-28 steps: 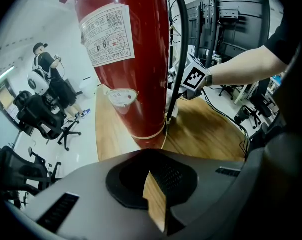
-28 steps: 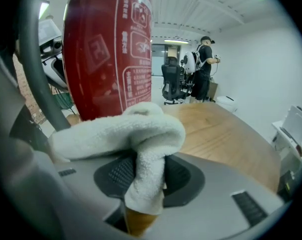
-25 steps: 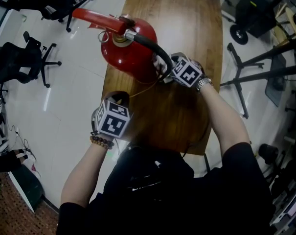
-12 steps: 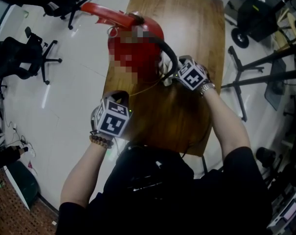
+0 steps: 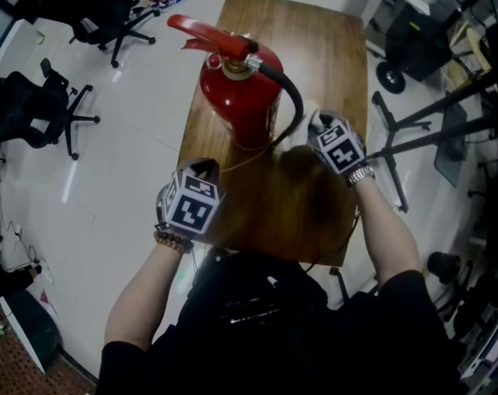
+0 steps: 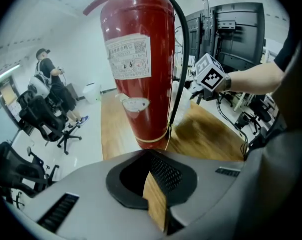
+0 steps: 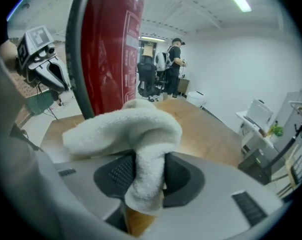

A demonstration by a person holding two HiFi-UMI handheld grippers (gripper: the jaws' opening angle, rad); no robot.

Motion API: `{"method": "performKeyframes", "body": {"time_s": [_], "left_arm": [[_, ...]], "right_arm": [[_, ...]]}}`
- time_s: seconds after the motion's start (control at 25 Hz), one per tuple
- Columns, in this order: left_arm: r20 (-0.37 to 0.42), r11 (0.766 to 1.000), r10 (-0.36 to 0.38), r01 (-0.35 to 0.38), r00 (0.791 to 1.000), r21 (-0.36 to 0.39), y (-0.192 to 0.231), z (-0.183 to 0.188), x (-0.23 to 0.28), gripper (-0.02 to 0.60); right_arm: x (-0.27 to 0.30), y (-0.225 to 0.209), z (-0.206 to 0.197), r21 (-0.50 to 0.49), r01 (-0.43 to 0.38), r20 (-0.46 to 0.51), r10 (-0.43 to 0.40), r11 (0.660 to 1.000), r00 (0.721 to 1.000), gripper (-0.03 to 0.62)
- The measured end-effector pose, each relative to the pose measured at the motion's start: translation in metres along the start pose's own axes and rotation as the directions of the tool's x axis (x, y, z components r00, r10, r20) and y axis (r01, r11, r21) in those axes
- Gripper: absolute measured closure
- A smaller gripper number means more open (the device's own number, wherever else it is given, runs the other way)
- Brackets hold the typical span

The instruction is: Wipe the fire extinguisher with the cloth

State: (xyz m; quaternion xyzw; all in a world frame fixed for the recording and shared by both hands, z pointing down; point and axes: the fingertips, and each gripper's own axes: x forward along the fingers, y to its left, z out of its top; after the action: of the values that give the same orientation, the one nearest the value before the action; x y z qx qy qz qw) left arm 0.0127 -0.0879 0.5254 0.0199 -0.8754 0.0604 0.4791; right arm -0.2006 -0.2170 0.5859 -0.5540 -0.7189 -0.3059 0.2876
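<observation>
- Well, my right gripper (image 7: 143, 184) is clenched on the cloth (image 7: 123, 126): the white towel is pinched between its jaws, and the free end flops forward in a thick fold.
- My left gripper (image 6: 151, 184) has its jaws closed together with nothing in them. It hangs over the near left part of the table (image 5: 323, 48), pointing at the cylinder but well short of it.
- The fire extinguisher (image 5: 240, 97) stands upright on the far half of the table, red lever on top, with its black hose (image 5: 291, 97) curving down its right side.
- The cloth sits low on the right of the cylinder, just beside the hose. From the right gripper view the fold is close in front of the red wall, but I cannot tell whether it is pressing on it.
- How much is done is hard to judge. The red paint shows no streaks, damp patches or dust lines that would mark wiped metal from unwiped.
- Going by where the cloth is, I would say the lower right flank is the part in hand.
- Left to do, as I read it: the face with the white label (image 6: 128, 58), the left side, the shoulder and the valve and lever on top, none of which the cloth is near.
- My left gripper is not steadying the cylinder, so a firm wipe high up could rock it.
</observation>
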Motion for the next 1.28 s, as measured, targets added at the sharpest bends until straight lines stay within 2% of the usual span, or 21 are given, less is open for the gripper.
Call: {"method": "performKeyframes", "body": {"time_s": [0.12, 0.28, 0.56, 0.68, 1.0, 1.16, 1.28], "left_arm": [[0.038, 0.999, -0.032, 0.031, 0.999, 0.017, 0.003, 0.004, -0.008, 0.581], [0.104, 0.993, -0.119, 0.116, 0.988, 0.032, 0.008, 0.006, -0.019, 0.581], [0.147, 0.96, -0.268, 0.251, 0.952, 0.123, 0.012, -0.012, -0.041, 0.581], [0.166, 0.943, -0.32, 0.296, 0.933, 0.154, 0.018, -0.024, -0.051, 0.581], [0.239, 0.848, -0.51, 0.437, 0.826, 0.298, 0.017, -0.034, -0.095, 0.581], [0.266, 0.786, -0.611, 0.531, 0.745, 0.317, 0.012, -0.03, -0.118, 0.548], [0.285, 0.745, -0.666, 0.589, 0.69, 0.314, 0.007, -0.019, -0.129, 0.459]], "right_arm": [[-0.03, 0.002, -0.003, 0.069, 0.057, 0.001, -0.057, 0.996, 0.998, 0.437], [-0.065, 0.02, -0.001, 0.148, 0.11, 0.019, -0.114, 0.983, 0.993, 0.437], [-0.106, 0.094, 0.009, 0.227, 0.154, 0.007, -0.16, 0.962, 0.987, 0.436], [-0.104, 0.133, 0.015, 0.239, 0.139, 0.015, -0.147, 0.961, 0.989, 0.436], [-0.102, 0.214, 0.082, 0.166, 0.099, 0.099, -0.116, 0.981, 0.988, 0.436], [-0.096, 0.238, 0.098, 0.151, 0.074, 0.105, -0.091, 0.986, 0.99, 0.436], [-0.095, 0.245, 0.106, 0.136, 0.056, 0.108, -0.07, 0.989, 0.992, 0.436]]}}
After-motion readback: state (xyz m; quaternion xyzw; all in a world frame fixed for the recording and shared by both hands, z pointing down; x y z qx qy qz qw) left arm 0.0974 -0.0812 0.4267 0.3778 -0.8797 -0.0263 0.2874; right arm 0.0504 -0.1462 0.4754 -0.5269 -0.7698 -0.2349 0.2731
